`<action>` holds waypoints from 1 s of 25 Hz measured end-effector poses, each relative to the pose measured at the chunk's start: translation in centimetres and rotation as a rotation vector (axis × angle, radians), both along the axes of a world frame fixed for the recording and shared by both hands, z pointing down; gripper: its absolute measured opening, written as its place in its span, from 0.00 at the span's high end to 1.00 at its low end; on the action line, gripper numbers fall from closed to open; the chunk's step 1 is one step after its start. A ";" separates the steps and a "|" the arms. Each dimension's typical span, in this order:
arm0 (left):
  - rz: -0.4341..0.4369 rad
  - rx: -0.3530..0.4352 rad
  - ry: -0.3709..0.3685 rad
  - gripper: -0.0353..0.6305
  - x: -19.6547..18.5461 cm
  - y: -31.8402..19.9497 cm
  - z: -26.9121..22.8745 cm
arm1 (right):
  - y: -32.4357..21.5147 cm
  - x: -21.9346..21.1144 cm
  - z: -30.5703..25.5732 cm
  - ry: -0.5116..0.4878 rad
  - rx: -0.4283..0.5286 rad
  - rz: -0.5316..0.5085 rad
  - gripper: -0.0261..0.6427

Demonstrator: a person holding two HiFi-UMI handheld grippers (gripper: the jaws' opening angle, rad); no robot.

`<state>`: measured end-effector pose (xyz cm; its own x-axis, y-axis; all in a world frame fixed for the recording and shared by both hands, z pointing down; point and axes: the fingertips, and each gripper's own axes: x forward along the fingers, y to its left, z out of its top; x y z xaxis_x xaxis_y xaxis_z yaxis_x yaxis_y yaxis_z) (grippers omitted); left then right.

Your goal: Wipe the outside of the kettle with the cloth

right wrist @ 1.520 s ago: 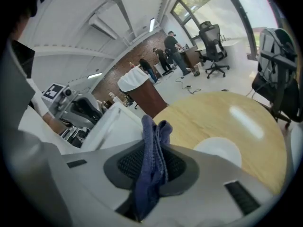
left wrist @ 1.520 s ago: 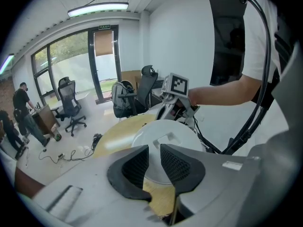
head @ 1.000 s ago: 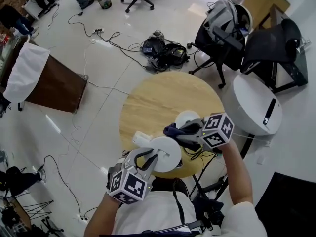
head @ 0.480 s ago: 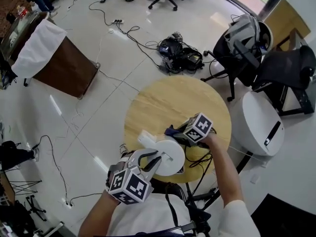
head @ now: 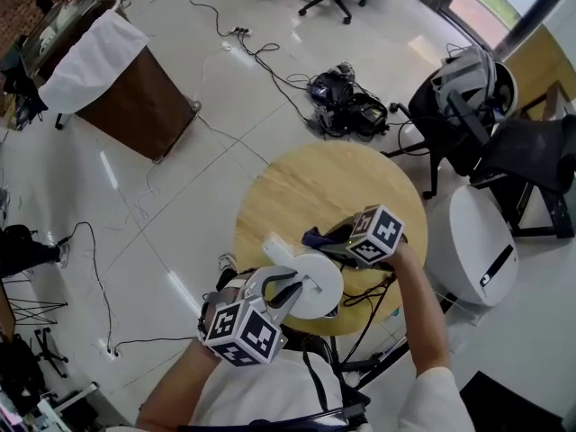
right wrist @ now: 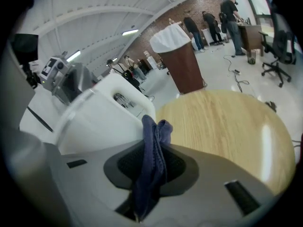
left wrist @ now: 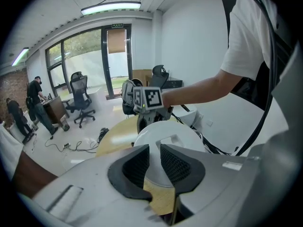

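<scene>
A white kettle (head: 315, 284) stands at the near edge of the round wooden table (head: 315, 187), with its spout (head: 273, 246) pointing left. My right gripper (head: 331, 241) is shut on a dark blue cloth (head: 313, 237) and holds it at the kettle's far side. In the right gripper view the cloth (right wrist: 154, 141) hangs bunched between the pads, right beside the kettle's wall (right wrist: 104, 117). My left gripper (head: 281, 288) reaches over the kettle's near rim. Its jaws stand a narrow gap apart, and through that gap only the lid (left wrist: 165, 134) and the table show.
Cables (head: 369, 295) hang off the table's near right edge. On the floor are a white round unit (head: 472, 232) at right, office chairs (head: 468, 106), a tangle of cables (head: 342, 97) behind, and a brown bin with a white bag (head: 126, 88) at left.
My right gripper has sunk and rolled, bringing the cloth closer against the kettle's far side. The white disc behind the kettle is now hidden. The left gripper has stayed put.
</scene>
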<state>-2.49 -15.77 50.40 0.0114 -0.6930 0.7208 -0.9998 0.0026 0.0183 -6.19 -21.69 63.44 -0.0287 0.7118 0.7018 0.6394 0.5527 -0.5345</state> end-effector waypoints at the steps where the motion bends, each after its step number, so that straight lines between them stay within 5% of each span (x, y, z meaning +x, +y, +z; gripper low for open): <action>1: 0.003 -0.002 -0.002 0.85 0.0 0.0 0.0 | 0.1 0.0 -1.8 -0.029 -0.019 -0.010 0.84; 11: 0.016 -0.010 -0.003 0.85 -0.1 0.0 0.1 | 1.3 -0.7 -11.7 -0.179 -0.167 -0.207 0.84; 19: 0.011 -0.013 -0.003 0.85 0.1 0.0 0.2 | 2.8 -1.6 -7.3 -0.082 -0.125 -0.420 0.84; 25: -0.004 -0.006 -0.002 0.85 0.0 -0.1 0.1 | 2.8 -2.0 0.4 0.052 -0.022 -0.346 0.84</action>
<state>-2.46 -15.84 50.48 0.0069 -0.6890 0.7247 -0.9998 0.0072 0.0164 -8.16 -18.86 63.83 0.2517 0.6881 0.6805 0.7586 0.2964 -0.5802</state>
